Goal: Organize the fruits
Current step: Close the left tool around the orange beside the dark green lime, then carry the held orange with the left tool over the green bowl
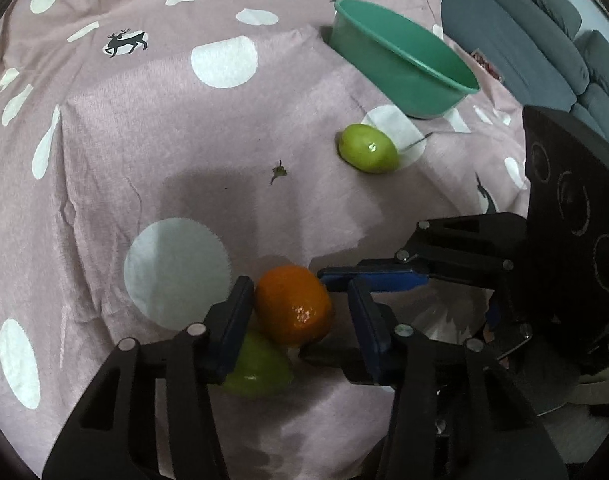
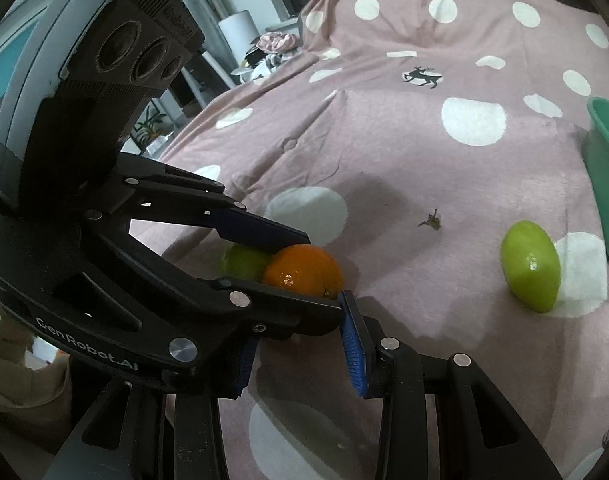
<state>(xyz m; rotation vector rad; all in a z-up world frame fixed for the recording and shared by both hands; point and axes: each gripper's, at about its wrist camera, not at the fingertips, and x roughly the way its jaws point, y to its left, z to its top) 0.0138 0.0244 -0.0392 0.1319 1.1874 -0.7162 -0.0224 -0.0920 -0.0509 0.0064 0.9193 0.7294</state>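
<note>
Reaching steeply down over the pink spotted cloth [image 1: 152, 152], the left claw [image 1: 300, 316] brackets the orange [image 1: 294, 304], jaws partly open; its left pad touches the fruit, the other stands just clear. Whether it grips, I cannot tell. Green fruit [image 1: 260, 372], touching the orange, lies under that left finger. Right claw [image 2: 300, 344]: angled down from the right, jaws partly apart, nothing between them, tip near the orange. Second green fruit [image 1: 368, 148]: on the cloth, near the green bowl [image 1: 400, 64].
</note>
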